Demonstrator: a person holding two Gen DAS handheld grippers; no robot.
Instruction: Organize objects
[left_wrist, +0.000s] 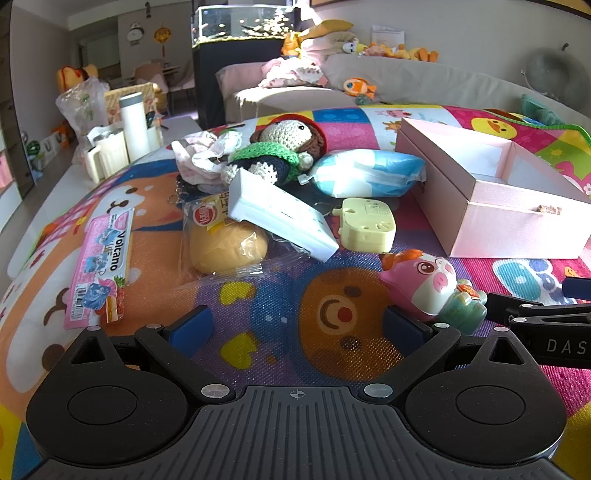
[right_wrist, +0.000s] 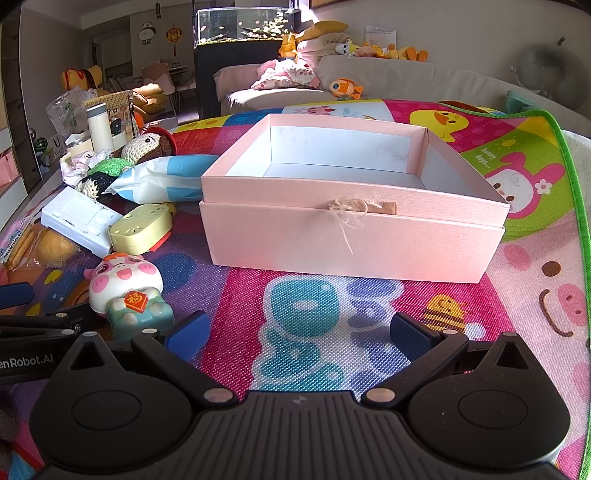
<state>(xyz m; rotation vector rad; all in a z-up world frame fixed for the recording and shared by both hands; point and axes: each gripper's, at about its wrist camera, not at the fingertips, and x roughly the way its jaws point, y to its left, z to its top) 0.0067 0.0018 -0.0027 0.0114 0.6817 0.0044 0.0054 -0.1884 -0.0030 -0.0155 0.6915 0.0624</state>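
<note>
the left hand-held gripper (left_wrist: 297, 328) hovers low over the mat (left_wrist: 258, 295) with its jaws spread wide and nothing between them. just beside its right finger lies the pig toy (left_wrist: 430, 286), tipped on its side. ahead of the gripper sits a loose pile: a bun (left_wrist: 227, 247) in clear wrap ahead and to the left, a white remote (left_wrist: 280, 214) leaning across the bun's top, a yellow case (left_wrist: 367, 225) ahead and slightly right, touching the remote's far end. beyond these lie a blue-white pack (left_wrist: 369, 173) and a crochet doll (left_wrist: 280, 147), the doll resting against a pink cloth (left_wrist: 201, 158). a wafer pack (left_wrist: 101, 269) lies flat well to the left, apart from the pile. the right hand-held gripper (right_wrist: 299, 332) is likewise wide open and holds nothing. straight ahead of it stands the pink box (right_wrist: 351, 236), open-topped, its inside bare white, a frayed string tie on the near wall. the same box (left_wrist: 498, 218) shows ahead and to the right of the left gripper. in the right wrist view the pig toy (right_wrist: 127, 291) stands just left of the left finger, and the case (right_wrist: 142, 229), remote (right_wrist: 79, 218), pack (right_wrist: 162, 181) and doll (right_wrist: 125, 158) lie further ahead on the left, beside the box.
</note>
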